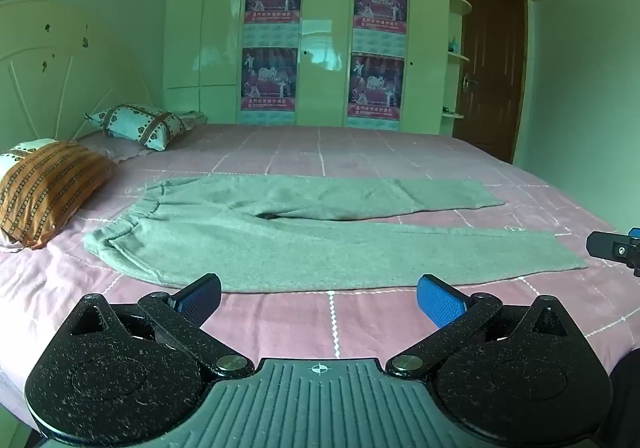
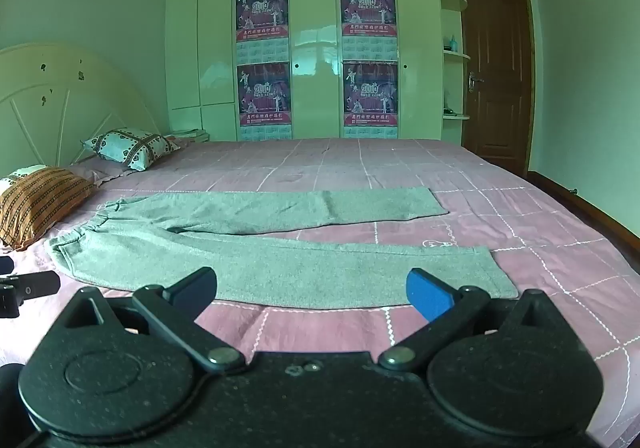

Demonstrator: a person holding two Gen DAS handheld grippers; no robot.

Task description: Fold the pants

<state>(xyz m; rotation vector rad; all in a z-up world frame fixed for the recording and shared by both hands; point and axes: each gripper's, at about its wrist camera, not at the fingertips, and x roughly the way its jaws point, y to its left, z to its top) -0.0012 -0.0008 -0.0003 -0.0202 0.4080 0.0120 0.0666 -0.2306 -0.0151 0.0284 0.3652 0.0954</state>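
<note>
A bedroom with a white wardrobe [image 1: 312,28] and a bed [image 1: 360,152] under a pink checked cover — the grey pants [image 1: 280,236] lie flat across it, unfolded, waistband toward the pillows [image 1: 48,188], legs slightly apart. The left claw [image 1: 318,298] hovers just short of the near leg, spread wide. The right claw [image 2: 312,288] is likewise spread, holding nothing.

Straight ahead of the right gripper, beyond the bed, four posters [image 2: 263,12] on the wardrobe doors [image 2: 314,48] each show the number "2010" in large figures; a line of Chinese characters runs beneath each, too small to read; calendar grids below are illegible.
</note>
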